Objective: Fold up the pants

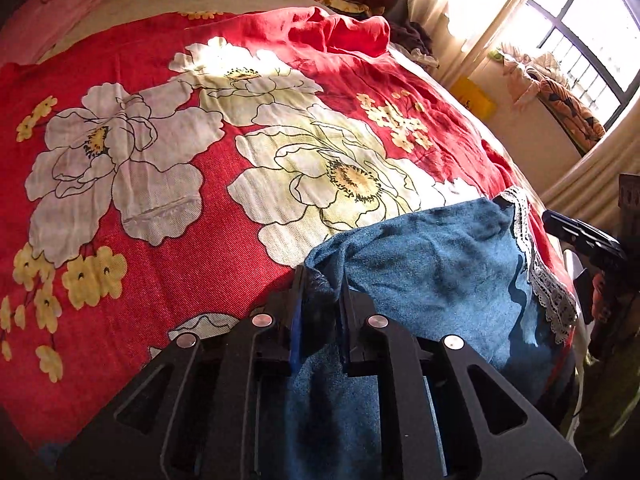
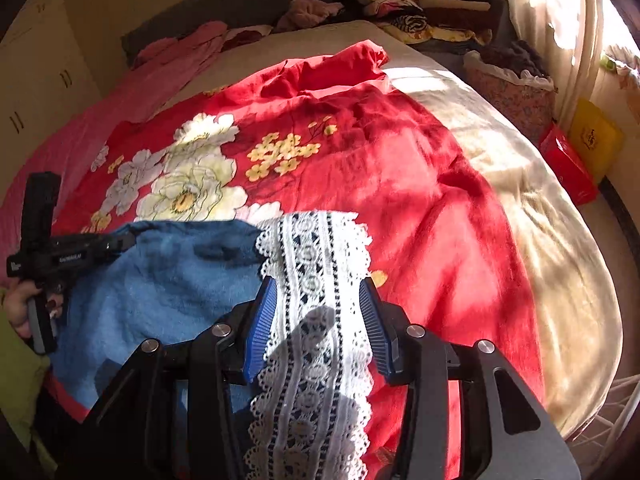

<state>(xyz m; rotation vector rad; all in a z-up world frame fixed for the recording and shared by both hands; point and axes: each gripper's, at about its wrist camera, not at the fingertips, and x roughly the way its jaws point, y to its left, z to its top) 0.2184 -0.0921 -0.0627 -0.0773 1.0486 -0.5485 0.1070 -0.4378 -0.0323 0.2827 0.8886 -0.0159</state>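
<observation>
Blue pants (image 1: pixel 432 264) bunched at near edge of red floral bedspread (image 1: pixel 168 240). Left gripper (image 1: pixel 320 280) clenched on blue cloth; right gripper (image 2: pixel 318 300) agape, straddling lace trim (image 2: pixel 316 248). Likely still the spreading step. Next: clamp trim, pull flat.

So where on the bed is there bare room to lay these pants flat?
The red floral sheet is free ahead of the left claw, which is shut on the blue pants, up to the bunched red fabric. The beige blanket right of the sheet is free too. The clothes piles crowd the headboard end.
</observation>
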